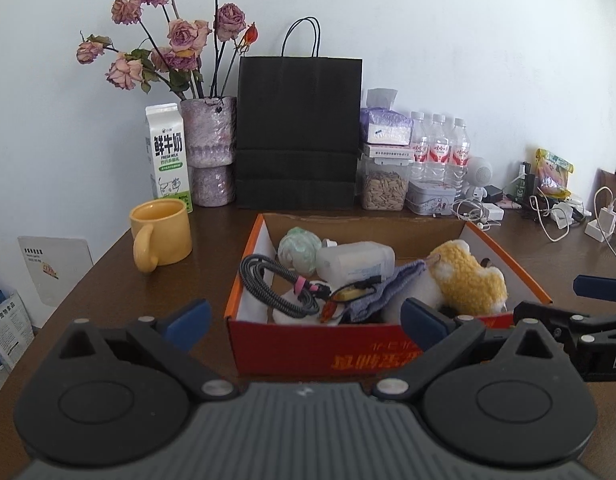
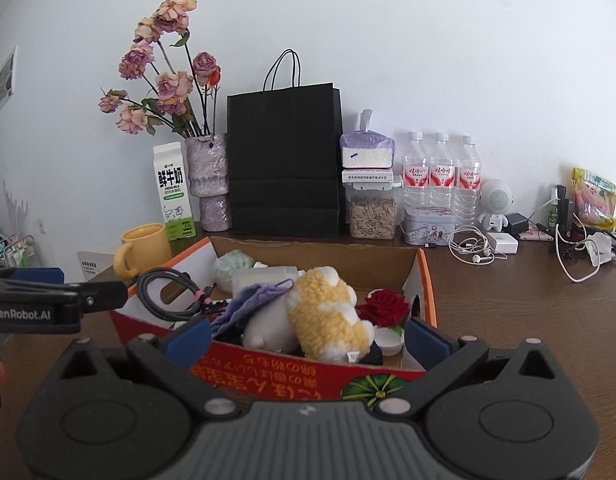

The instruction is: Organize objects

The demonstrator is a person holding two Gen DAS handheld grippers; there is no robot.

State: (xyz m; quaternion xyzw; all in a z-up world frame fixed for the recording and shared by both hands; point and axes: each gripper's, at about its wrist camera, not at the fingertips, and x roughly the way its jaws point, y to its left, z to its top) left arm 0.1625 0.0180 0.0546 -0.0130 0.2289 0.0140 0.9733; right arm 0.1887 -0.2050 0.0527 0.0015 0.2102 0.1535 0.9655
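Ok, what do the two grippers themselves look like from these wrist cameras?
Both match: black plastic linkages with silver rivets, round black hubs, a ribbed grey body and blue pads on the fingers. That goes for the left gripper and the right gripper. The left one's side carries white "GenRobot.AI" lettering. No cables or sleeves show.

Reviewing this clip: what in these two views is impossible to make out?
- Box bottom: both views, buried under the plush toy, cloth and cable.
- Red rose: hidden in the left wrist view behind the plush.
- Near-side box print: partly blocked by each tool body.
- Small chargers and cords: too small to identify.
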